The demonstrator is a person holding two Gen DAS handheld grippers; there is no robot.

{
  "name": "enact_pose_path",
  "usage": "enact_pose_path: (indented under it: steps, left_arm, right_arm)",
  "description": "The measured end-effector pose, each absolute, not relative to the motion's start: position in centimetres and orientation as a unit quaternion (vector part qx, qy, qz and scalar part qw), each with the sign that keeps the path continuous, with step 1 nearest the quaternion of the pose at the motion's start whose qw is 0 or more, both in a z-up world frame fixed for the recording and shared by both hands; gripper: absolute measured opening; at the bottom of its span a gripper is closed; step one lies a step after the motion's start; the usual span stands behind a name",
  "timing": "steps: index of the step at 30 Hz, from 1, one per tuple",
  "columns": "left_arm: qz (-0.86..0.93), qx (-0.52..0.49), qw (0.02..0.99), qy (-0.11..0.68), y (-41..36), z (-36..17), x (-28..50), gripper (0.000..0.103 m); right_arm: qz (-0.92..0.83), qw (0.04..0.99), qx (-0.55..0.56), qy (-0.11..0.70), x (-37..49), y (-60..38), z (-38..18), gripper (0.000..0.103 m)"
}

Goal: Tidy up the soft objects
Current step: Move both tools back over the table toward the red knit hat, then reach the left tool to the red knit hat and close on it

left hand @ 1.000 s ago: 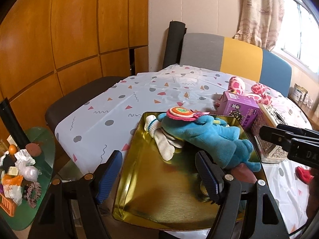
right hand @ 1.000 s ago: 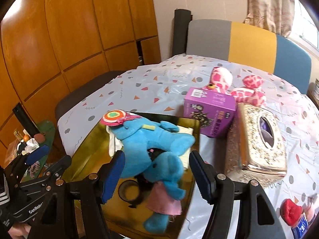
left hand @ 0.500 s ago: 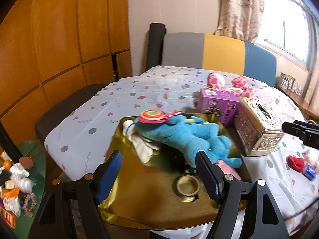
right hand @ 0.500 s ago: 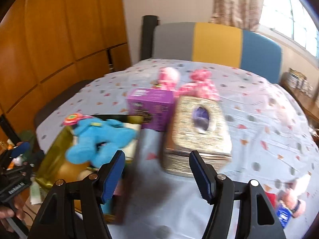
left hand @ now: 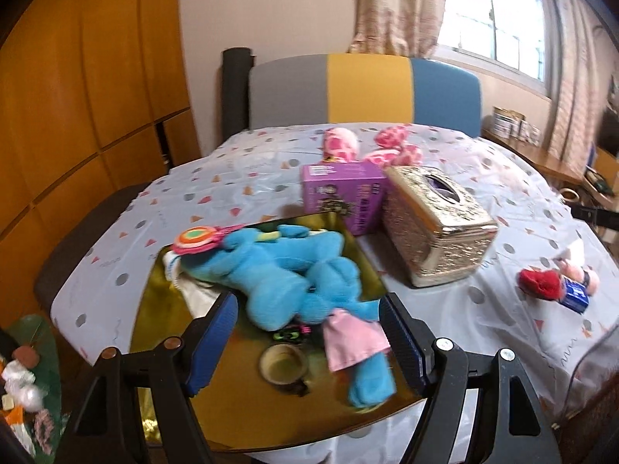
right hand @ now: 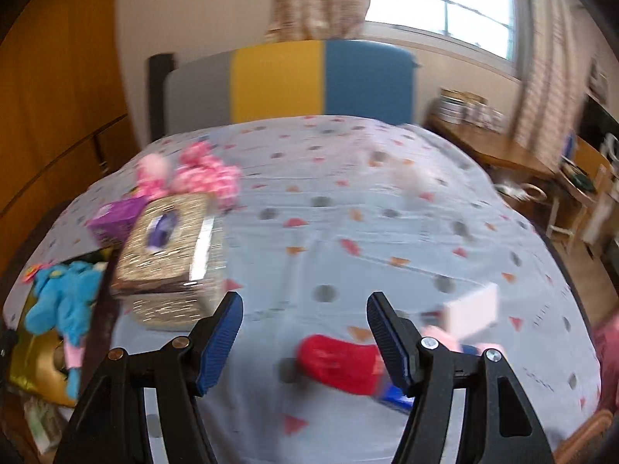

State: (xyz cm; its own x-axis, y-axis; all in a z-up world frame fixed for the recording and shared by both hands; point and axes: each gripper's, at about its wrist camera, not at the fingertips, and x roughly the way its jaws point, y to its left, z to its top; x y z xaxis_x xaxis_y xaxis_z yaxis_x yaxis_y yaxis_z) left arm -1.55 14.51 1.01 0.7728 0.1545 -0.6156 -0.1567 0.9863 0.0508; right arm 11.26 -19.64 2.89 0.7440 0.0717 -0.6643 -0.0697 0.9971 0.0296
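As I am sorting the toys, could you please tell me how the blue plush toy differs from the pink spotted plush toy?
The blue plush toy lies in the gold tray, near the camera; the pink spotted plush toy lies on the tablecloth behind the purple box. The blue one is plain-coloured; the pink one is spotted. Both are soft toys, and neither is held.
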Motion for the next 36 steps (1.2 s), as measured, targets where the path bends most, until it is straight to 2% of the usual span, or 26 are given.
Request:
enact_pose_path:
  steps: [8, 17, 36]
  left_arm:
    - [0.038, 0.025, 0.938, 0.343, 11.0, 0.4, 0.0, 0.076]
    - [-0.010, 0.064, 0.934, 0.352, 7.1, 0.0, 1.8, 0.076]
    - [-0.136, 0.105, 0.903, 0.393, -3.0, -3.4, 7.0, 0.076]
  right_arm:
    - [-0.054, 0.937, 0.089, 0.333, 11.8, -27.4, 2.3, 0.068]
    - [-0.105, 0.901, 0.277, 0.316, 10.9, -34.7, -1.4, 0.071]
    - [-0.108, 0.886, 0.348, 0.288, 9.6, -36.8, -1.8, 0.071]
